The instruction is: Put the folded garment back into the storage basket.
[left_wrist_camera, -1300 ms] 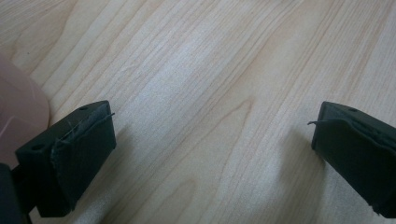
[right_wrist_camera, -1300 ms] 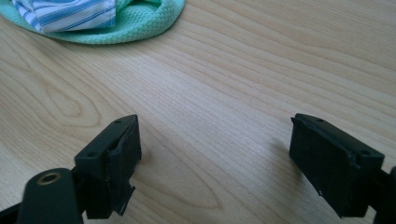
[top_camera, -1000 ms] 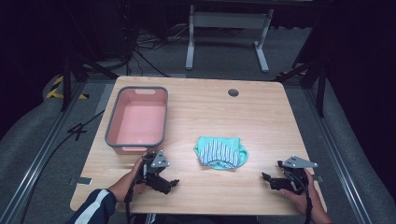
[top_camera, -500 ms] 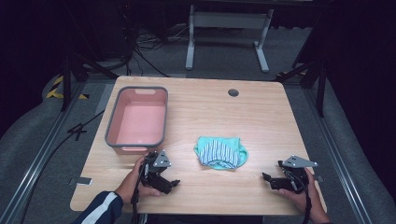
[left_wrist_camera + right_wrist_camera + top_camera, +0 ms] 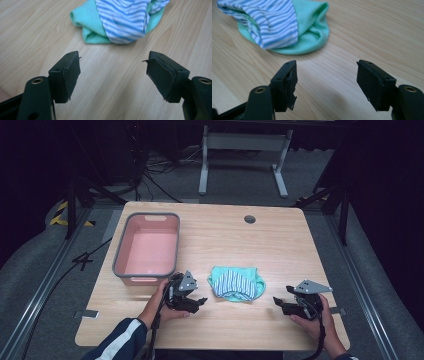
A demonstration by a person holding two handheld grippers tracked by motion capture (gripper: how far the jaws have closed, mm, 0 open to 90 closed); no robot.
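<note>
Since a second ago, the left gripper (image 5: 200,301) has crept a little to the right, toward the folded cloth (image 5: 236,284), while the right gripper (image 5: 278,302) has barely shifted. Both tools rest low over the wooden table (image 5: 280,245), one on each side of the cloth and apart from it. The cloth, mint green with a blue-and-white striped layer on top, lies near the front middle of the table, just right of the pink bin (image 5: 146,247).

In the left gripper view the jaws stand wide apart with nothing between them, aimed at the cloth's (image 5: 120,21) near edge. The right gripper (image 5: 327,82) has its jaws spread just as wide and empty, facing the green folded edge (image 5: 312,35).

As a judgement, the risk is a shallow pinch: if a jaw closes on the striped top layer alone, the fold may come undone or the green layer may stay behind. Closing too low could also scrape the pads on the tabletop, and a one-sided grip could drag the bundle sideways.

The pink bin with its grey rim sits at the left of the table, and its floor looks bare.
</note>
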